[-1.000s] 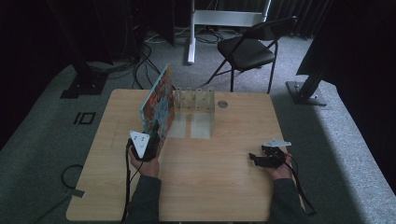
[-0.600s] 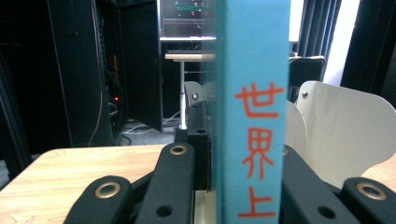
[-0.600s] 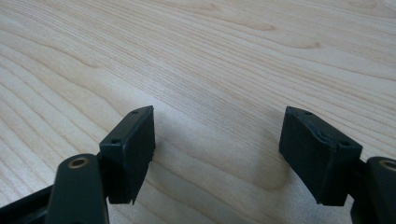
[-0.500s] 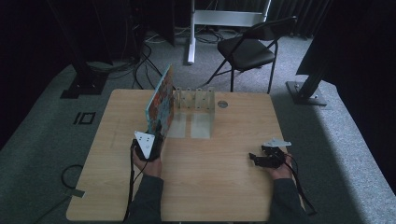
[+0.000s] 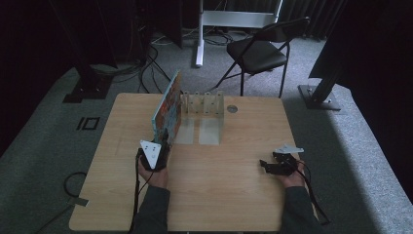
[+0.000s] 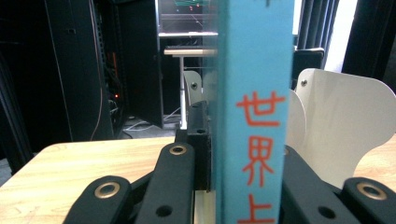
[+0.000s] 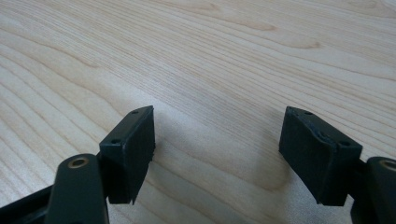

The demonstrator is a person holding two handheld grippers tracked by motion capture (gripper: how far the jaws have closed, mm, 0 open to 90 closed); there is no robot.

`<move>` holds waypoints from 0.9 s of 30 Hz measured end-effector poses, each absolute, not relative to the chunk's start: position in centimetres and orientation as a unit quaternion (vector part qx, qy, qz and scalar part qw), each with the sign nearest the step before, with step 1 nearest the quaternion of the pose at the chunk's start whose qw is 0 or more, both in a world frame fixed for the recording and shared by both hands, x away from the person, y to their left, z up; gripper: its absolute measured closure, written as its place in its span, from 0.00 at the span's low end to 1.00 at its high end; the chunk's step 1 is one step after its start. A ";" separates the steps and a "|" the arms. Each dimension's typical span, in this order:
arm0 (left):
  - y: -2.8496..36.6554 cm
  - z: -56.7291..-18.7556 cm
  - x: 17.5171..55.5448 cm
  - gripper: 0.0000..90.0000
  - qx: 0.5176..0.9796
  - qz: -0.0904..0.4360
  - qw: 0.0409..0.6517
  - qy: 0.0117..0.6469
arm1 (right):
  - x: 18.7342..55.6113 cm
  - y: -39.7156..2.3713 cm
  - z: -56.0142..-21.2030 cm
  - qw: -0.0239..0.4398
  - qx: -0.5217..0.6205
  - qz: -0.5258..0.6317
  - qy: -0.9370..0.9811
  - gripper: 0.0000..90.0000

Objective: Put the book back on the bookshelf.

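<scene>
Grey carpet and dark equipment stands surround a pale wooden table (image 5: 112, 195). Toward its left, the left gripper (image 5: 163, 142) pinches the near edge of a book (image 5: 167, 108) with a blue spine and red characters, holding it upright on the tabletop just beside the left end of a white slotted rack (image 5: 204, 103). Well apart, near the right edge, the right gripper (image 5: 263, 164) rests low over bare wood, its jaws spread wide with nothing between them.
</scene>
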State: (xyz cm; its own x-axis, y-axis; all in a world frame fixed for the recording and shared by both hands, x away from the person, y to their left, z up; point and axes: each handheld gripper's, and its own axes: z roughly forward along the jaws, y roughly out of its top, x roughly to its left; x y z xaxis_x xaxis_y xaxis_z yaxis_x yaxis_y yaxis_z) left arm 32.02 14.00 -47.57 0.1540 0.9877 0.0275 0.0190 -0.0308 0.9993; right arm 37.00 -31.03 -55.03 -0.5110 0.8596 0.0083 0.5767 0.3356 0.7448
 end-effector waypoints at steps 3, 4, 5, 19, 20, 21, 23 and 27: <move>14.2 -47.8 31.7 0.90 0.551 0.458 0.525 0.460 | 37.0 -31.0 -55.0 0.198 0.454 0.356 0.793 0.30; 14.2 -47.9 31.6 0.89 0.552 0.459 0.523 0.459 | 37.0 -31.0 -55.0 0.198 0.453 0.356 0.793 0.30; 14.3 -48.0 31.5 0.89 0.552 0.458 0.524 0.460 | 37.0 -31.0 -55.0 0.198 0.453 0.356 0.793 0.30; 14.9 -49.0 30.7 0.89 0.556 0.450 0.526 0.461 | 37.0 -31.0 -55.0 0.199 0.453 0.356 0.793 0.30; 14.9 -49.0 30.7 0.89 0.556 0.449 0.526 0.461 | 37.0 -31.0 -55.0 0.199 0.453 0.356 0.793 0.30; 15.0 -49.0 30.7 0.89 0.555 0.449 0.526 0.462 | 37.0 -31.0 -55.0 0.199 0.453 0.356 0.793 0.30; 15.1 -49.2 30.6 0.89 0.553 0.446 0.527 0.466 | 37.0 -31.0 -55.0 0.199 0.453 0.356 0.793 0.30; 15.3 -49.6 30.6 0.89 0.554 0.442 0.526 0.469 | 37.0 -31.0 -55.0 0.199 0.453 0.356 0.793 0.30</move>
